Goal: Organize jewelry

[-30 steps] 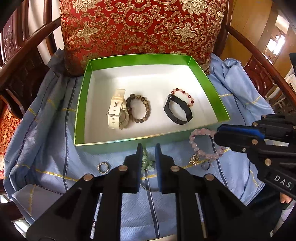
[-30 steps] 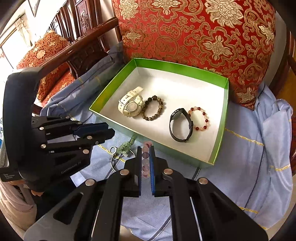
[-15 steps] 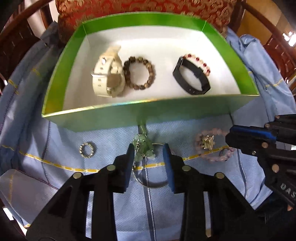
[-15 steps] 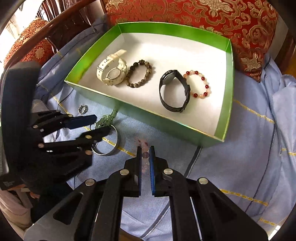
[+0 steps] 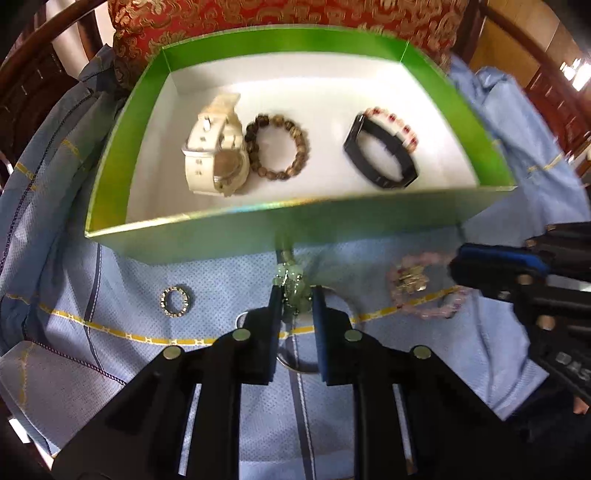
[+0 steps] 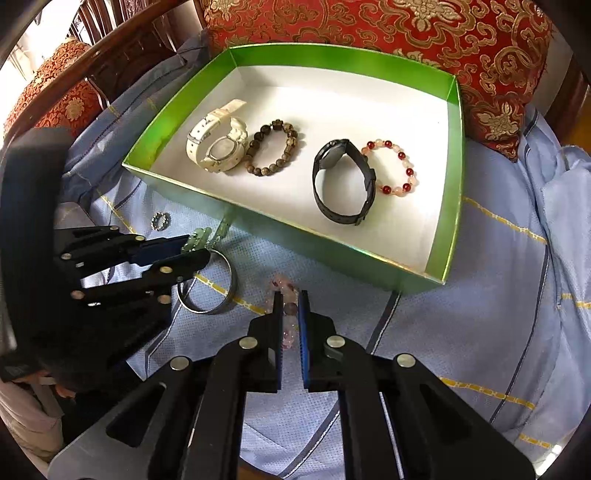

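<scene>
Picking up the last loose pieces off the blue cloth [image 6: 480, 258]. Left gripper [image 5: 294, 295] just narrowed onto the green charm [image 5: 293, 286] with its silver ring [image 6: 207, 284]; right gripper [image 6: 290, 306] clamped tight on the pink bead bracelet [image 5: 424, 291]. Next, probably: lifting both clear and over the near wall of the green box [image 6: 295, 236]. Small ring [image 5: 175, 301] left lying apart.

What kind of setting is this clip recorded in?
Probably a home sitting room. The work surface is a dark carved wooden armchair with a red and gold brocade cushion, its seat draped in a light blue cloth that holds a green box of jewelry.
</scene>
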Action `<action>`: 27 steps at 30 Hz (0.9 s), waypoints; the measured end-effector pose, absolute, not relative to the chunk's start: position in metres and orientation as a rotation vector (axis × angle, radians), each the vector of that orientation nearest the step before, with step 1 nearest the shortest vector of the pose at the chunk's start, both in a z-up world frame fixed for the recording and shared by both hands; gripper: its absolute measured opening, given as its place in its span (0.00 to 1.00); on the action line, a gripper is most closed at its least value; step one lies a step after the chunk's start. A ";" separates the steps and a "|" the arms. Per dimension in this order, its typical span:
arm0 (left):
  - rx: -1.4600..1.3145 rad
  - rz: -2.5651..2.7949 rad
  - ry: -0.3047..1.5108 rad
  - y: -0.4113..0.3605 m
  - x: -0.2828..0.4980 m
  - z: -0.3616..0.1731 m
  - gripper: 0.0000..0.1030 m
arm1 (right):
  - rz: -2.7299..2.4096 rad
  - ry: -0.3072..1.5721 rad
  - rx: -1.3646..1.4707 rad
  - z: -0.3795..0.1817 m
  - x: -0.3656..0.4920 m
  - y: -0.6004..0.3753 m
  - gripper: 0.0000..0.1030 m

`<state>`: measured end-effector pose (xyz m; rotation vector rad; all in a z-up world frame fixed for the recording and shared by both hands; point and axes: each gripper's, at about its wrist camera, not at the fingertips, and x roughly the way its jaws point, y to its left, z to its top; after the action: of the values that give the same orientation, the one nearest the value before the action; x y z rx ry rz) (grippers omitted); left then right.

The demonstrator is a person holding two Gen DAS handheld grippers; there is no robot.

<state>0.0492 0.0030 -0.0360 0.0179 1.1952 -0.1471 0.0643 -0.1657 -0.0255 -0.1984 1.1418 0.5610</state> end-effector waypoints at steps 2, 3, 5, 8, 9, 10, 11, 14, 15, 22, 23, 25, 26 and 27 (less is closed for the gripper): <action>-0.033 -0.183 1.185 0.011 0.047 -0.026 0.16 | 0.567 1.132 -0.184 -0.021 0.063 -0.166 0.08; -0.062 -0.197 1.182 0.015 0.047 -0.022 0.16 | 0.574 1.126 -0.176 -0.019 0.062 -0.166 0.08; -0.099 -0.217 1.177 0.021 0.046 -0.016 0.16 | 0.583 1.112 -0.166 -0.013 0.061 -0.166 0.08; -0.131 -0.229 1.170 0.024 0.045 -0.008 0.16 | 0.598 1.095 -0.152 -0.005 0.059 -0.167 0.08; -0.139 -0.231 1.166 0.028 0.045 -0.006 0.16 | 0.602 1.092 -0.148 -0.003 0.058 -0.166 0.08; -0.142 -0.227 1.161 0.030 0.043 -0.003 0.16 | 0.609 1.088 -0.143 -0.001 0.058 -0.167 0.08; -0.138 -0.221 1.156 0.030 0.043 -0.002 0.16 | 0.612 1.085 -0.140 0.000 0.058 -0.166 0.08; -0.123 -0.219 1.121 0.025 0.041 0.013 0.16 | 0.631 1.063 -0.118 0.011 0.056 -0.168 0.08; -0.117 -0.225 1.103 0.026 0.039 0.020 0.16 | 0.640 1.050 -0.109 0.017 0.055 -0.169 0.08; 0.024 -0.161 0.944 0.007 0.066 0.075 0.16 | 0.632 0.908 0.013 0.064 0.074 -0.183 0.08; 0.010 -0.172 0.956 0.006 0.078 0.076 0.16 | 0.624 0.900 0.034 0.067 0.082 -0.185 0.08; 0.006 -0.170 0.962 0.003 0.101 0.074 0.16 | 0.592 0.886 0.032 0.070 0.100 -0.185 0.08; 0.014 -0.154 0.949 0.002 0.111 0.072 0.16 | 0.588 0.885 0.023 0.069 0.105 -0.185 0.08; 0.014 -0.144 0.933 0.003 0.117 0.069 0.16 | 0.610 0.908 0.018 0.064 0.110 -0.184 0.08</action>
<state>0.1169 0.0030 0.0694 0.0135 0.9332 -0.1444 0.1100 -0.1839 0.0645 0.0176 0.9079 0.6099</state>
